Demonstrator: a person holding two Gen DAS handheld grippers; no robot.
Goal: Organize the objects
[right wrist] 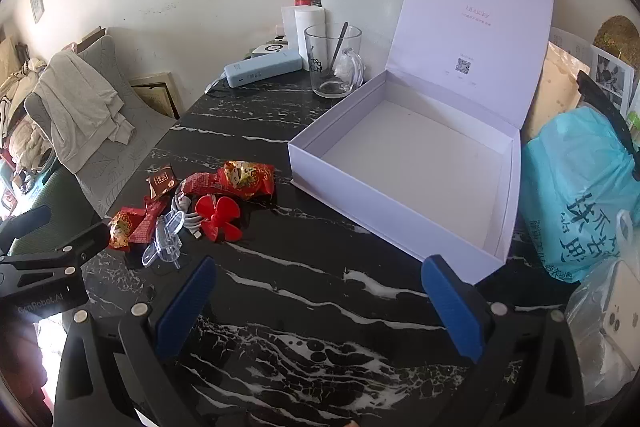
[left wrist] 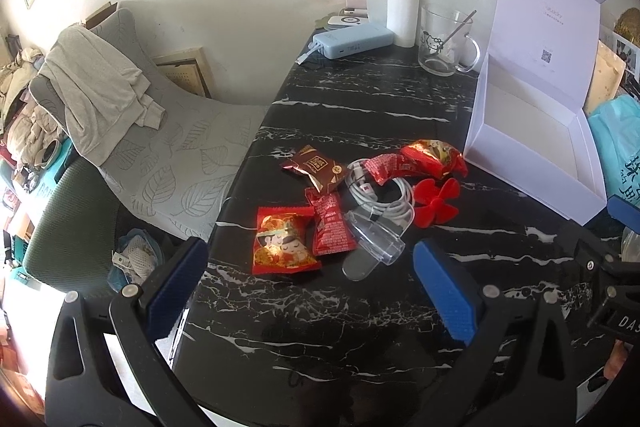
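**Both grippers empty over the marble table**

My left gripper (left wrist: pixel 316 291) and right gripper (right wrist: pixel 320 307) hang spread wide, gripping nothing. The clutter sits left of the open white box (right wrist: pixel 404 163): red candy packets (left wrist: pixel 286 245), a brown packet (left wrist: pixel 316 167), a coiled white cable (left wrist: pixel 384 195), a red fan blade (left wrist: pixel 436 203) and what looks like a clear plastic scoop (left wrist: pixel 372 245).

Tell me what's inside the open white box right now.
Nothing shows inside the white box: bare floor, lid up. Its near wall hides a strip of floor along the front. The snack packets lie outside on the table.
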